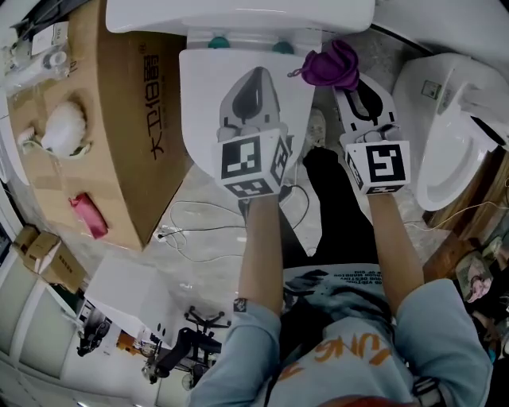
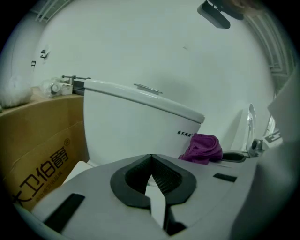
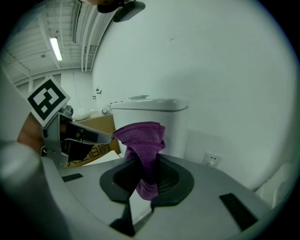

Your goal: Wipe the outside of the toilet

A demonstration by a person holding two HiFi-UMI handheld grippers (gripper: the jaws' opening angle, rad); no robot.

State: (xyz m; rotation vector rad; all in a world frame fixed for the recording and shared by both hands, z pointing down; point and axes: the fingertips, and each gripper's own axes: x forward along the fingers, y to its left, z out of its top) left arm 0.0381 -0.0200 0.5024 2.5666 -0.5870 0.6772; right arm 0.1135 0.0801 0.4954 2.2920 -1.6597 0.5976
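Note:
A white toilet stands ahead of me, with its closed lid below the tank. The tank fills the middle of the left gripper view, and the tank shows again behind the cloth in the right gripper view. My left gripper hovers over the lid, shut with nothing between its pads. My right gripper is shut on a purple cloth, held beside the toilet's right side near the tank. The cloth sticks up out of the jaws, and the cloth shows at the right of the tank.
A large cardboard box stands against the toilet's left side, with a pink item and a white bundle on it. A second white toilet with raised seat is at the right. Cables lie on the floor.

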